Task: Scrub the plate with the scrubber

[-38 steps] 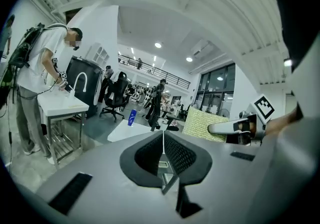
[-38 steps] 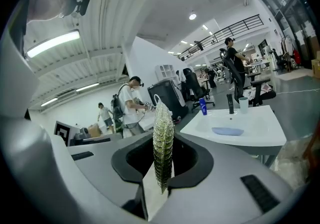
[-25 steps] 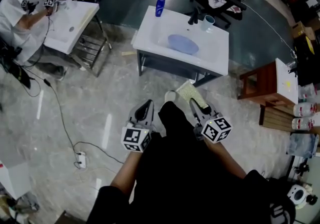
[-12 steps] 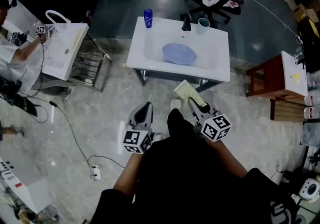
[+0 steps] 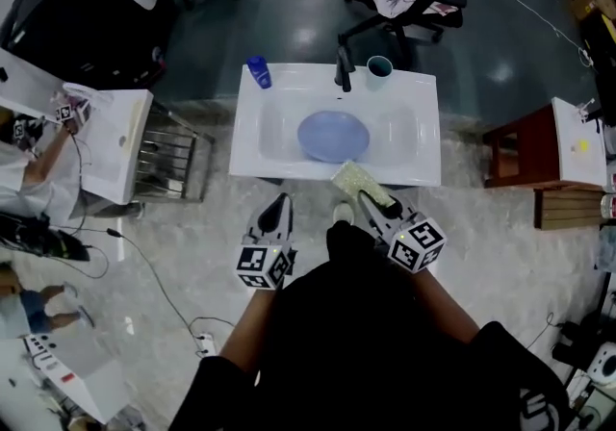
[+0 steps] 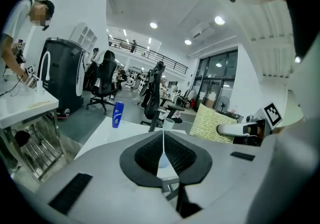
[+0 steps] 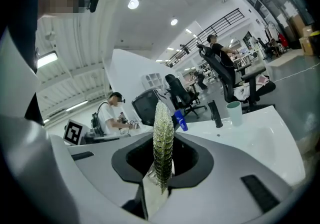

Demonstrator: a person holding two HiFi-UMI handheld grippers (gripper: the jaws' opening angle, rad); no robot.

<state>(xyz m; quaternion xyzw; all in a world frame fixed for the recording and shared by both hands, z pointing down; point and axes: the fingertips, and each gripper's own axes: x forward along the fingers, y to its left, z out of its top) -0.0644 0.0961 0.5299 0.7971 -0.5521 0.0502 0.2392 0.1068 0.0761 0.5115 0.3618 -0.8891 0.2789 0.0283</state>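
A round blue plate (image 5: 333, 137) lies in the basin of the white sink (image 5: 252, 155) ahead of me in the head view. My right gripper (image 5: 370, 196) is shut on a flat yellow-green scrubber (image 5: 356, 179), which stands edge-on between its jaws (image 7: 163, 143) and reaches over the sink's near edge, short of the plate. In the left gripper view that scrubber (image 6: 216, 124) shows to the right. My left gripper (image 5: 277, 208) is shut on nothing, its jaws pressed together (image 6: 163, 150), just short of the sink's front edge.
A blue bottle (image 5: 257, 71), a black tap (image 5: 343, 68) and a teal cup (image 5: 379, 65) stand along the sink's back rim. A second white sink (image 5: 115, 145) with a metal rack (image 5: 171, 162) is to the left, where another person works. Office chairs stand behind; a red-brown stool (image 5: 525, 145) is on the right.
I have walked up to the sink: it and the plate have come much nearer in the head view. Both grippers kept their pose, and the scrubber now overlaps the sink's near edge.
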